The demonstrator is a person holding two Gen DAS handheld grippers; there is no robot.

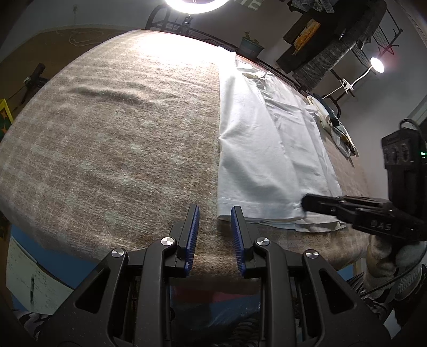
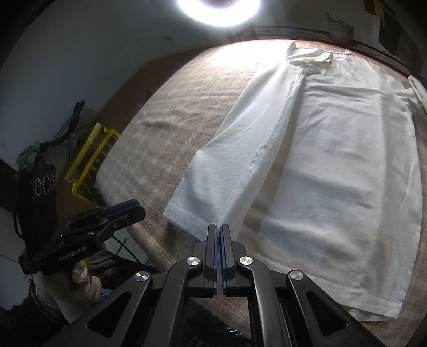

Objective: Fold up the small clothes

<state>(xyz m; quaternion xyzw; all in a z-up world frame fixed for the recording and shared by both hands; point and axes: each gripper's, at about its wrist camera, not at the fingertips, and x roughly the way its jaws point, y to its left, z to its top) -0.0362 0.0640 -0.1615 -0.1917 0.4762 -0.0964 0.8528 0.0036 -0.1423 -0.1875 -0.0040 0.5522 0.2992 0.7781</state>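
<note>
A desk [image 1: 106, 138] draped in a fuzzy tan blanket sits in a dim room beneath a bright ring light [image 2: 218, 10]. A white shirt [image 2: 333, 165] lies flat on it, collar toward the far edge, hem toward the viewer, one side folded inward. The right tongs [image 2: 219, 229] are pinched on the hem corner. The left tongs [image 1: 214, 213] hang partly open, empty, beside the hem.

A ring light [image 1: 197, 5] is glaring above the brown blanket [image 1: 120, 128]; a potted plant [image 1: 250, 45] is sitting behind, a yellow frame [image 2: 90, 160] leaning left
</note>
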